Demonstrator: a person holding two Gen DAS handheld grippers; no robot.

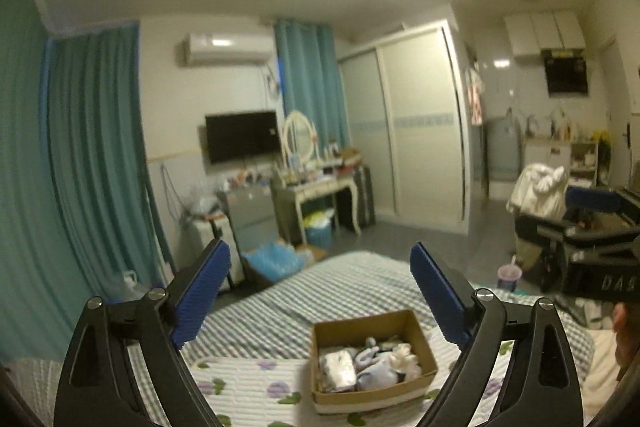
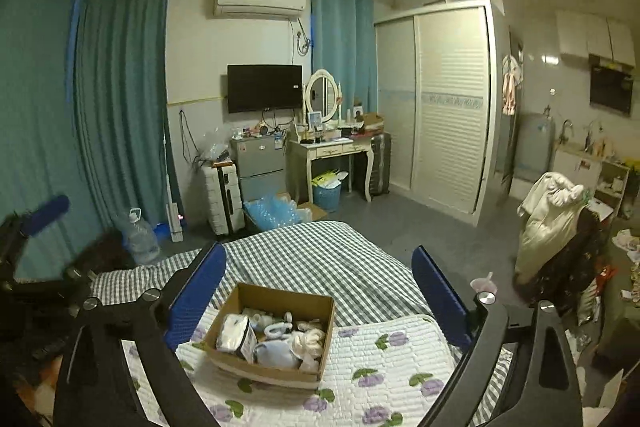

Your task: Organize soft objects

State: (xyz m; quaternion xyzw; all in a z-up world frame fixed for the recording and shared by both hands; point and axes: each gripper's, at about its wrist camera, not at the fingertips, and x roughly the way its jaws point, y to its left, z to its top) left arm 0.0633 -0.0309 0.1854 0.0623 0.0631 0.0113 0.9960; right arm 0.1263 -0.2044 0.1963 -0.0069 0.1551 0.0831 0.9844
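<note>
A brown cardboard box (image 1: 418, 331) sits on the bed, on a white quilted pad with purple flowers (image 1: 248, 391). It holds several soft items: a silver-white packet (image 1: 338, 369), a pale blue cloth (image 1: 376, 375), a cream fabric bundle (image 1: 406, 357). The box also shows in the right wrist view (image 2: 316, 303), with the packet (image 2: 236, 337) and the cream bundle (image 2: 310, 341). My left gripper (image 1: 320, 293) is open and empty, held above and short of the box. My right gripper (image 2: 318, 293) is open and empty, likewise above the box. The right gripper's body shows in the left wrist view (image 1: 600, 239); the left gripper shows in the right wrist view (image 2: 36, 223).
The bed has a grey checked sheet (image 2: 320, 255). Beyond its foot are a water jug (image 2: 140, 235), a white suitcase (image 2: 224, 199), a small fridge (image 2: 260, 163), a dressing table (image 2: 336, 147) and a wardrobe (image 2: 444, 107). A chair with a white garment (image 2: 552, 219) stands at right.
</note>
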